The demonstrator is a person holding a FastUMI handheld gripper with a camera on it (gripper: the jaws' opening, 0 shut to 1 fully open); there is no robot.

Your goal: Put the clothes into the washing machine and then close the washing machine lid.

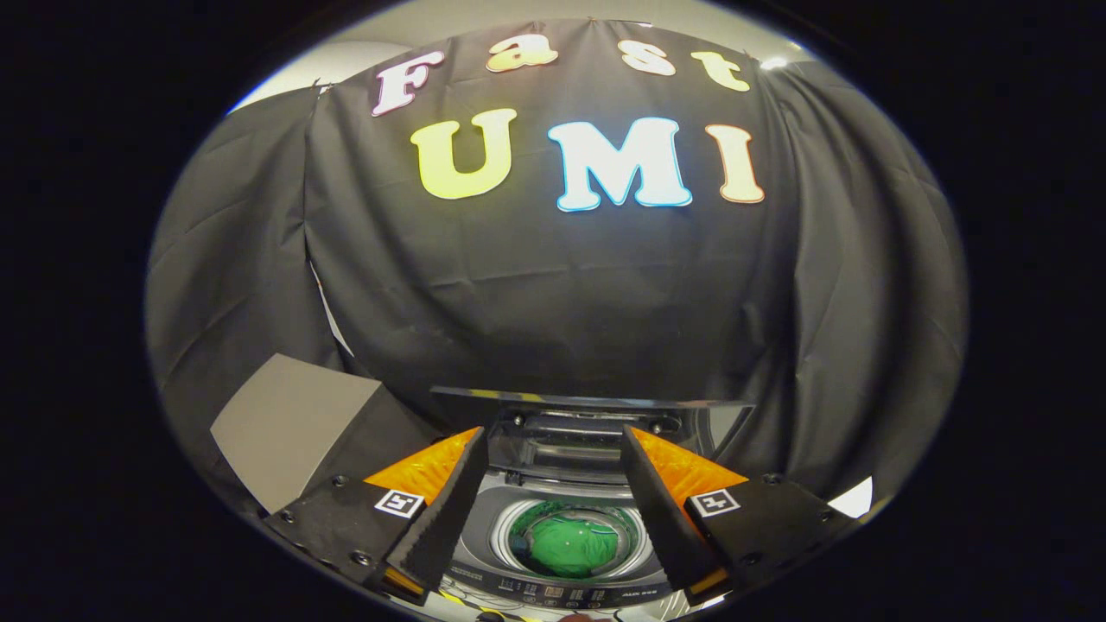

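A small top-loading washing machine (484, 553) stands below and just ahead of my fingers. Its lid (570, 432) is raised and folded back behind the round drum opening. A green garment (575, 544) lies bunched inside the drum, seen between my two fingers. My gripper (553, 458) hovers above the machine, open, with nothing held between the fingers. The control panel (562, 592) runs along the machine's near edge.
A grey box (285, 423) stands to the left of the machine, beyond my left finger. The black cloth wall (553, 285) hangs close behind the machine and wraps around both sides. A pale patch (851, 499) shows past my right finger.
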